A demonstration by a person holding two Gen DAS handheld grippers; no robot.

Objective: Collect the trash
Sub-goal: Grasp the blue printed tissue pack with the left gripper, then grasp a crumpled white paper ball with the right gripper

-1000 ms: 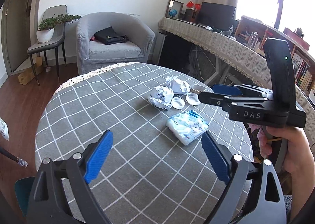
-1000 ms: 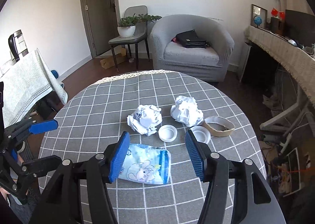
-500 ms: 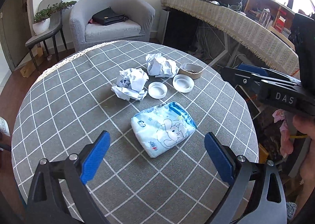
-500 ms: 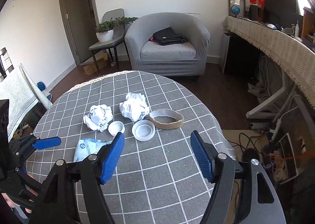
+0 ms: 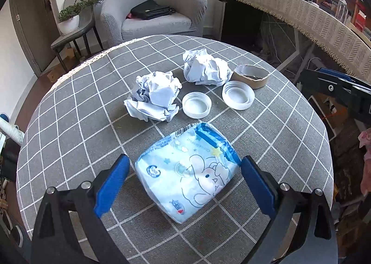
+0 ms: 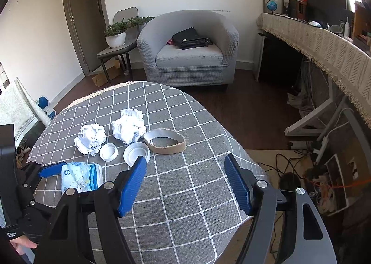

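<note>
A blue and white printed packet (image 5: 187,171) lies on the round grey checked table (image 5: 76,129). My left gripper (image 5: 183,182) is open, its blue fingers on either side of the packet, not touching it. Beyond lie two crumpled paper balls (image 5: 155,97) (image 5: 204,67), two white lids (image 5: 196,107) (image 5: 238,94) and a cardboard ring (image 5: 251,76). My right gripper (image 6: 185,180) is open and empty above the table's right part. The right wrist view also shows the packet (image 6: 81,177), the ring (image 6: 165,141) and the left gripper (image 6: 49,170).
A grey armchair (image 6: 187,48) with a black bag stands behind the table. A chair with a potted plant (image 6: 116,36) is to its left. A long desk with a fringed cloth (image 6: 324,50) runs along the right. Cables lie on the floor at the right (image 6: 324,171).
My left gripper has moved forward and down until its open fingers straddle the packet. My right gripper has swung to the right, away from the packet, over the table's right part.
</note>
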